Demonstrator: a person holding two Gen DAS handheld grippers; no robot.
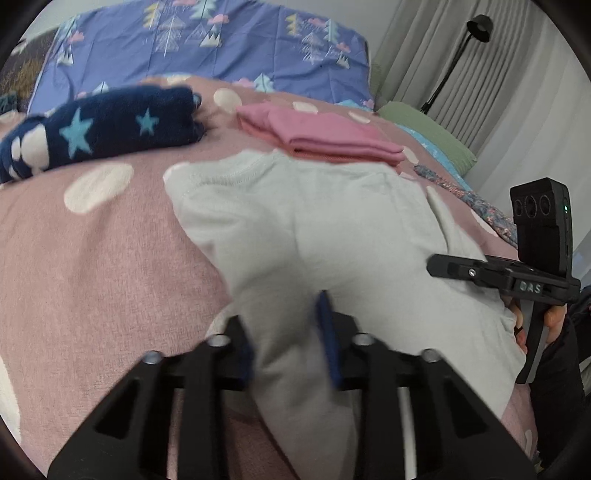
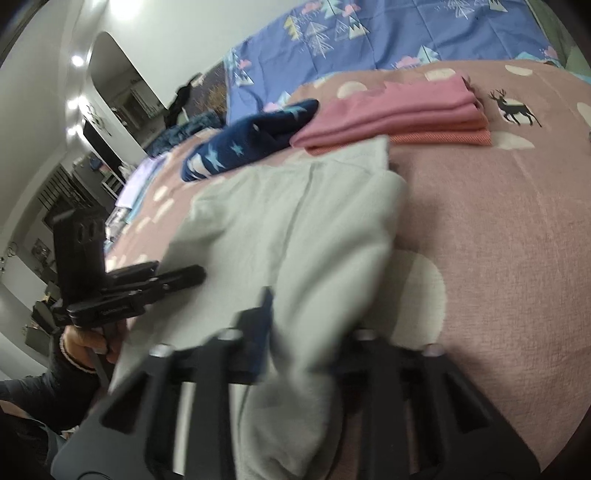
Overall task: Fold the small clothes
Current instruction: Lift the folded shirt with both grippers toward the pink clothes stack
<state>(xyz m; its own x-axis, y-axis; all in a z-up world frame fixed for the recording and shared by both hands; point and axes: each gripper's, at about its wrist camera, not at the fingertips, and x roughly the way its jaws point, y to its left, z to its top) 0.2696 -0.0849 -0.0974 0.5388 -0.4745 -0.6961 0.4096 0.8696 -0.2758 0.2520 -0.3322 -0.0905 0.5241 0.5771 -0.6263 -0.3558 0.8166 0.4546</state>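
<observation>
A pale grey garment lies spread on the pink dotted blanket, its far edge against a folded pink stack. My left gripper is shut on the garment's near edge; cloth bunches between the blue pads. The right gripper shows in the left wrist view at the garment's right side. In the right wrist view my right gripper is shut on the same grey garment, and the left gripper shows at the garment's left edge.
A folded pink stack and a navy star-print garment lie beyond the grey one. A blue tree-print quilt covers the bed's far end. A green pillow, curtains and a black floor lamp are at right.
</observation>
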